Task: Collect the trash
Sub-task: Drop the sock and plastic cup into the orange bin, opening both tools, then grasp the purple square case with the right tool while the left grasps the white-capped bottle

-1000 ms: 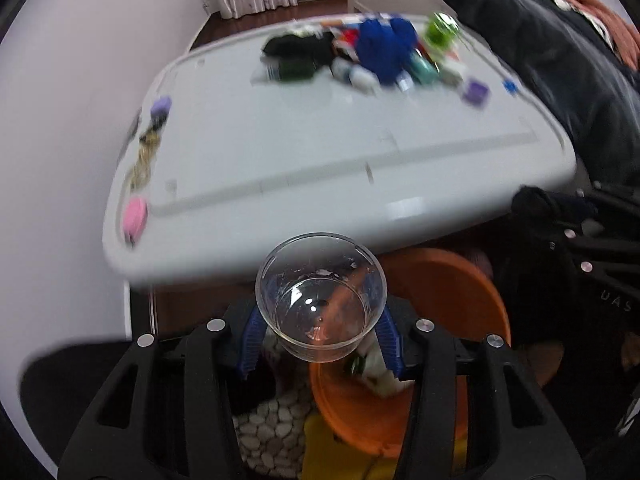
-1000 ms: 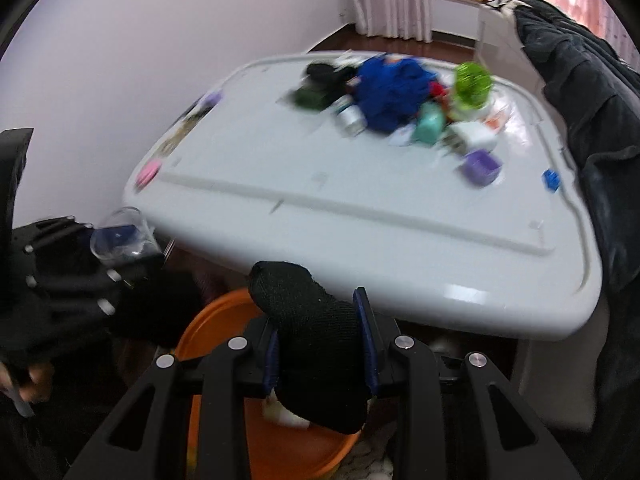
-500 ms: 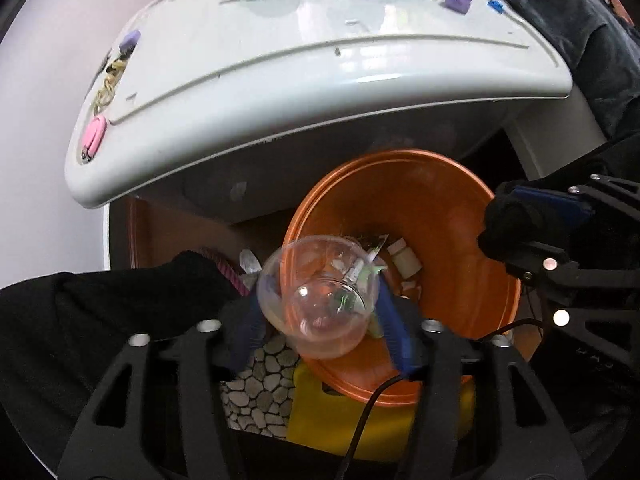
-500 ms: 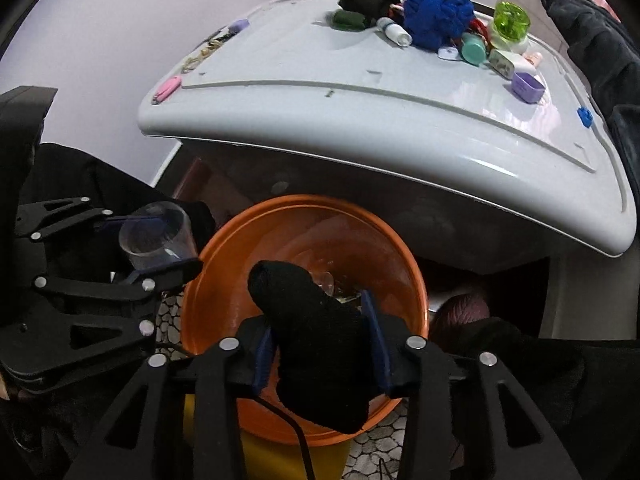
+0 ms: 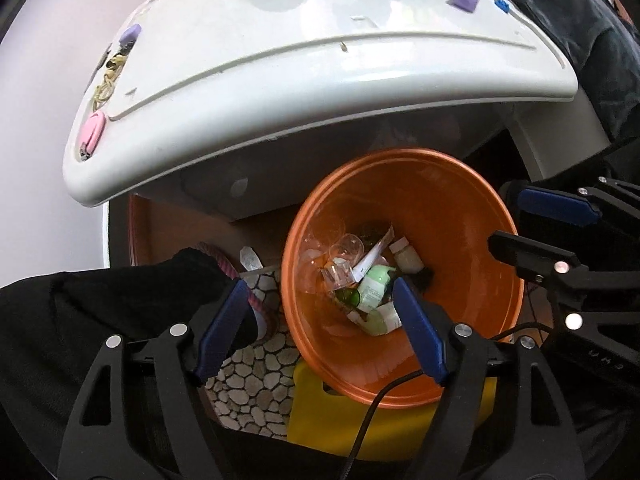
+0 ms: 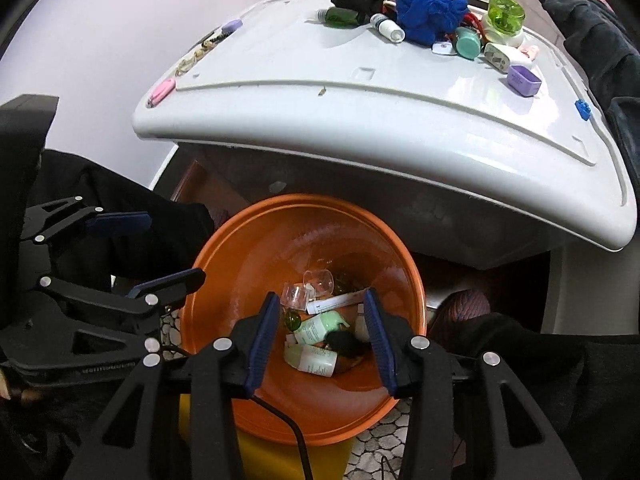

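While pointing steeply down from the bottom of both wrist views, left gripper (image 5: 320, 300) and right gripper (image 6: 320, 312) poised over the orange bin (image 5: 472, 240), blue-padded jaws apart on each, nothing between the pads; left jaws just now opening wider, right jaws barely changed over the last half second. Under the bin, at lower centre, a yellow block (image 5: 320, 416) on a pebble-patterned floor mat (image 5: 248, 380), with a black sleeve (image 5: 100, 312) at left. Inside the bin, at frame centre, the clear plastic cup (image 5: 350, 246) lying on its side among pale green bottles (image 6: 320, 326), a white tube (image 6: 336, 302) and a dark green bottle, beside the black sock (image 6: 346, 344) low in the pile. Beyond the bin, filling the upper half, the white table (image 6: 400, 120), rim overhanging the bin's far edge. Along its left side a pink clip (image 5: 92, 134), a string of beads and a lilac piece; along its far edge, at top, a blue mesh puff (image 6: 432, 6), a green bottle, a teal tube, a lime-green container (image 6: 506, 12) and a purple box (image 6: 524, 80). Farther back, a pale lilac wall at upper left and dark clothing (image 6: 592, 32) draped at upper right. Compared with a second ago: cup gone from between the left pads, sock gone from between the right pads, both now down in the bin; view tipped from across the tabletop to down into the bin.
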The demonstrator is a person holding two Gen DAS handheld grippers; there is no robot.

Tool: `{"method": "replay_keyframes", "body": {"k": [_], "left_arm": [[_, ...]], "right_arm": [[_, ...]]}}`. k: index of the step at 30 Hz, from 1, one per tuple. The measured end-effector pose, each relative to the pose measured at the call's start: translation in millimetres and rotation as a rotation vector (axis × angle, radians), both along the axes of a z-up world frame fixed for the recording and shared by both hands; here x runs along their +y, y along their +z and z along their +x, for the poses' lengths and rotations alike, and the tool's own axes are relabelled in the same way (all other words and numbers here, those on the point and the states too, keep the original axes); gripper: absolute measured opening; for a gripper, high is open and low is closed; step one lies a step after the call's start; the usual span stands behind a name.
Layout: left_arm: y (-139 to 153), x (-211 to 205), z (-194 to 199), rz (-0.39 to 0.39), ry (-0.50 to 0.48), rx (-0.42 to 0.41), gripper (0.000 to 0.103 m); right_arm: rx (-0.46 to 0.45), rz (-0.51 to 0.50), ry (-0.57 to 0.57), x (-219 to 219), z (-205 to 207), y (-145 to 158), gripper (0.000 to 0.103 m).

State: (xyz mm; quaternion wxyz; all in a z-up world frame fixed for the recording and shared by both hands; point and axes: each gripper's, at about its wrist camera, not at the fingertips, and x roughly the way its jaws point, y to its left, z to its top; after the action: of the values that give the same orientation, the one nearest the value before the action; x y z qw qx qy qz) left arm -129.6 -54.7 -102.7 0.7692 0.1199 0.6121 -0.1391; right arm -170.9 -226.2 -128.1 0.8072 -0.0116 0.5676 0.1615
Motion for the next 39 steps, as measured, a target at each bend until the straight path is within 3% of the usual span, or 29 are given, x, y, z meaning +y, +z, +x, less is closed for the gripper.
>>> {"method": "replay_keyframes", "body": {"k": [5,10,15,21,23,25,28,32,36,39], "left_arm": [[20,10,24,-0.042,0.03,-0.056,0.073],[43,9,67,-0.062,0.07,-0.145,0.073],[46,-1,99,-0.075,0.087,-0.161,0.073],[36,-6,119,-0.065,0.082,-0.138,0.073],[32,-7,121,-0.055,0.079,-0.136,0.073],[30,-9,121,-0.051,0.076,-0.133,0.073],[25,-15,121,-0.044,0.067,-0.128,0.073],[23,-31,129,-0.062,0.047,-0.134,0.073],[28,-57,154,-0.12,0.064,-0.15,0.073],[32,-77,182,-0.132,0.089,-0.187,0.073]], "right_arm": [[-0.044,0.032,-0.016,-18,24,27,0.049],[-0.152,-0.083,-0.092,-64,95,54,0.053],[-0.15,-0.223,-0.135,-97,167,42,0.054],[-0.092,-0.251,-0.141,-106,221,11,0.056],[-0.094,-0.201,-0.149,-109,230,6,0.055],[-0.069,-0.137,-0.164,-115,235,6,0.037],[-0.08,-0.16,-0.17,-116,230,7,0.037],[-0.098,-0.112,-0.182,-124,218,16,0.037],[-0.171,-0.043,-0.227,-142,200,42,0.037],[-0.183,-0.001,-0.255,-153,196,45,0.037]]}}
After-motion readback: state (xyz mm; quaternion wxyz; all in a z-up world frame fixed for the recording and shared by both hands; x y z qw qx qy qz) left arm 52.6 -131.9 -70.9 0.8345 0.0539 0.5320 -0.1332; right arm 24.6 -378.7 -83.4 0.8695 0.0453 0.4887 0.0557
